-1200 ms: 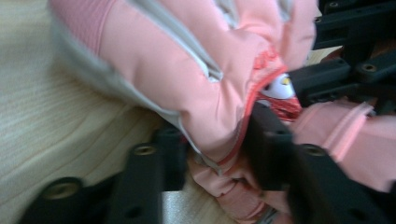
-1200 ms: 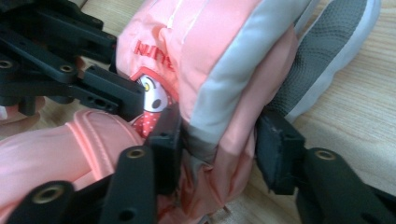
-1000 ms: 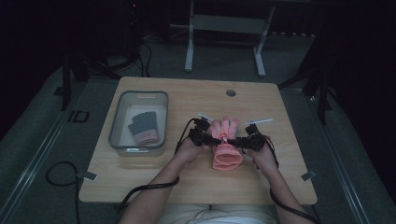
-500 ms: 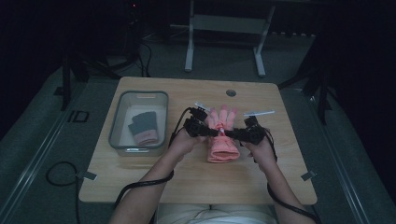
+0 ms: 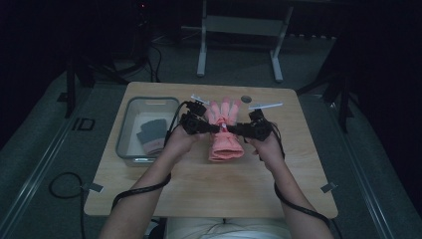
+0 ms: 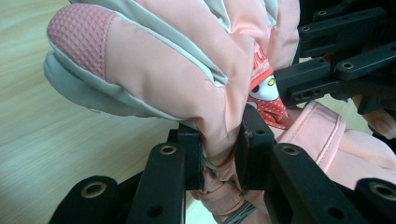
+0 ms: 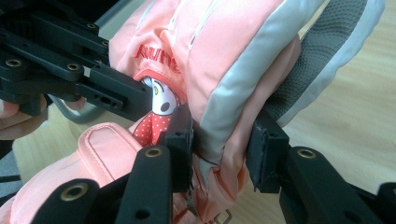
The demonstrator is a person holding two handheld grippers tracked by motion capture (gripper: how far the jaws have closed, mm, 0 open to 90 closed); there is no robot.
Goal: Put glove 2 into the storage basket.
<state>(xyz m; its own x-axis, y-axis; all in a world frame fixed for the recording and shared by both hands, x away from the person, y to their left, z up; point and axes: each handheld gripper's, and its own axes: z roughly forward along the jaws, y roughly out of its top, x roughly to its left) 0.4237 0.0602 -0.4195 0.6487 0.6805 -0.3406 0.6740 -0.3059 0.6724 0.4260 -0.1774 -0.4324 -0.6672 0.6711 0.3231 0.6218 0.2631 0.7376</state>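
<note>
**Pink glove held off the tabletop by both grippers**

Clear bin point(image 5: 127, 149) sits near the tabletop's point(image 5: 209, 194) left edge; 1 dark grey glove point(image 5: 152, 135) is lying inside, apart from the work in hand.

Left gripper point(image 5: 211, 128) is clamped on the pink glove point(image 5: 225, 142) from its left side. In the left gripper view the jaws are pinched narrow on a fold of pink fabric point(image 6: 219, 116) at the wrist area, pads pressing in.

The glove is carried above the tabletop's middle, fingers pointing toward the far edge, cuff hanging toward the near edge. A cartoon patch point(image 7: 156, 109) is seen at the wrist between the 2 grips.

Right gripper point(image 5: 238, 130) is closed on the opposite side; its jaws stand wider because a thicker bunch of grey-trimmed fabric point(image 7: 224, 126) is caught between them.

Judgement: the opposed grips at the wrist are probably used to keep the glove spread and level, likely for moving it to the bin beside the grey one.
</note>
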